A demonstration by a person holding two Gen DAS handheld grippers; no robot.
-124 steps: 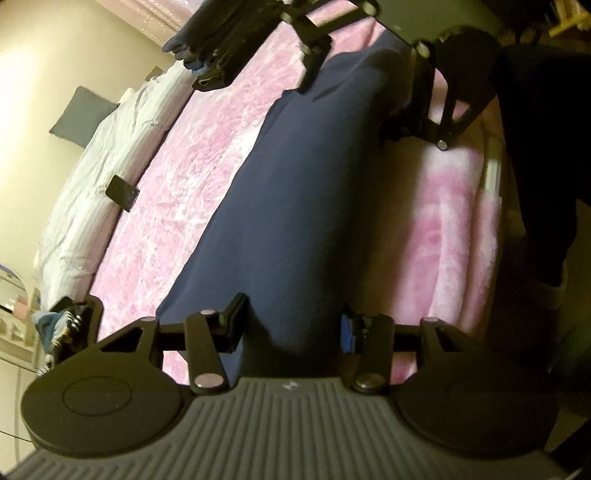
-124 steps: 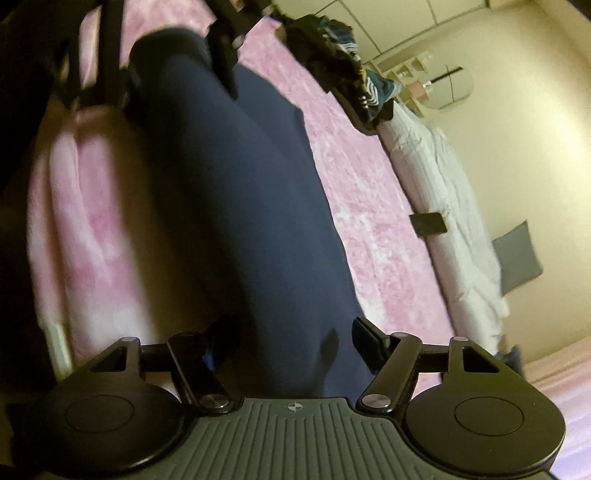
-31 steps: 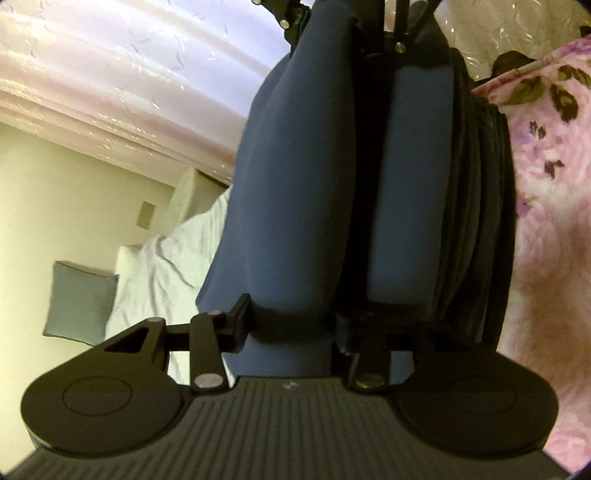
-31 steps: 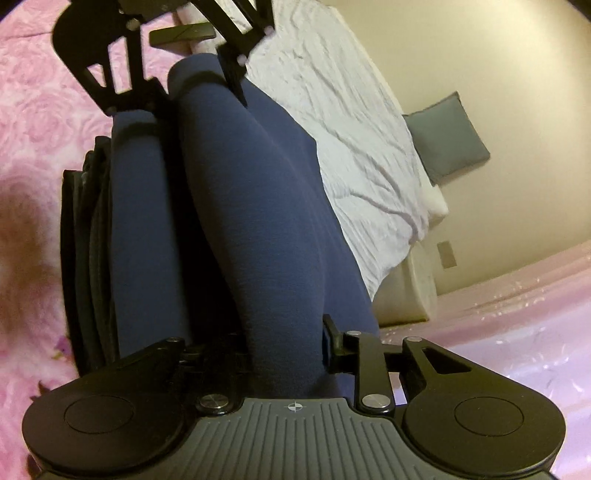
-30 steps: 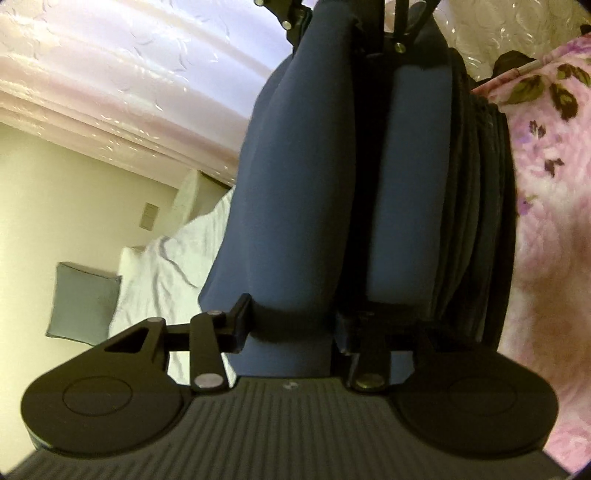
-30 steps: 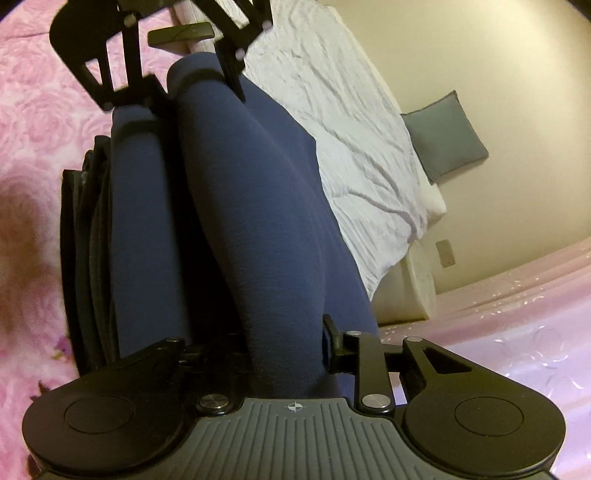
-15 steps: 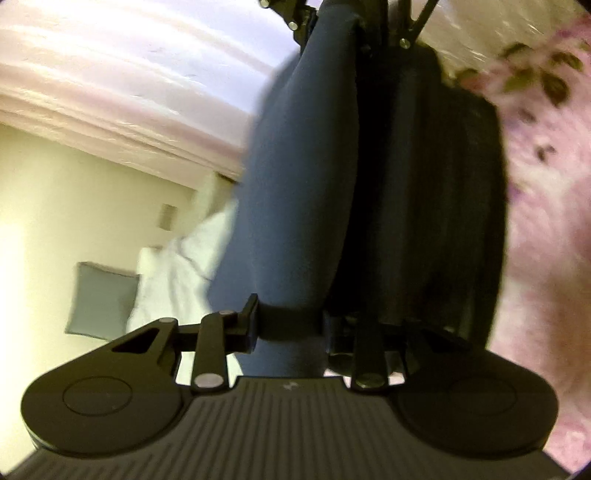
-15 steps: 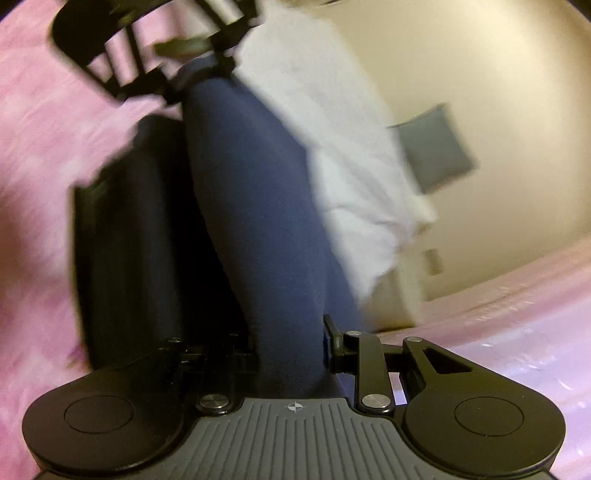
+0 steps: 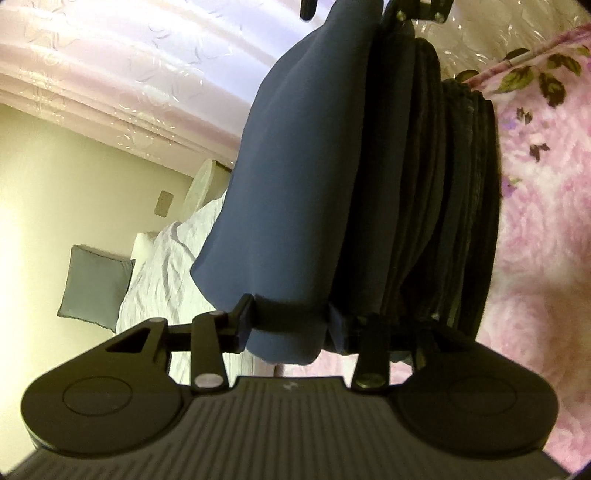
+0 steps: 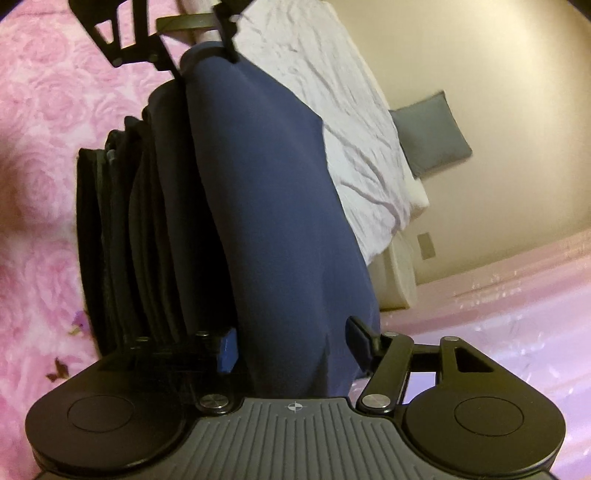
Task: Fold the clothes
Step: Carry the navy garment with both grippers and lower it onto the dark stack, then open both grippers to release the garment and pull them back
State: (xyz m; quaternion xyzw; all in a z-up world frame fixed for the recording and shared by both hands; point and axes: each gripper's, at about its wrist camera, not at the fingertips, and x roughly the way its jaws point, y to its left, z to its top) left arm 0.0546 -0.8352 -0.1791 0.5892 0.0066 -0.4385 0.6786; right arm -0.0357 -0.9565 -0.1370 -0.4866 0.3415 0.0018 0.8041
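Observation:
A folded navy blue garment (image 9: 295,177) stretches between my two grippers. My left gripper (image 9: 291,325) is shut on one end of it. My right gripper (image 10: 291,347) is shut on the other end (image 10: 280,221). The garment rests against a stack of dark folded clothes (image 9: 443,206), also in the right wrist view (image 10: 129,229), on the pink floral blanket (image 9: 546,229). Each gripper shows at the top of the other's view: the right one (image 9: 406,11), the left one (image 10: 199,48).
A white crumpled duvet (image 10: 343,110) and a grey pillow (image 10: 432,129) lie on the bed against the cream wall. The pink blanket (image 10: 40,110) spreads beside the stack. A pale curtain (image 9: 129,55) hangs at the side.
Both grippers have shifted the navy garment slightly along the dark stack; the second navy fold beside it is now darker and pressed into the stack. Both stay shut on the garment.

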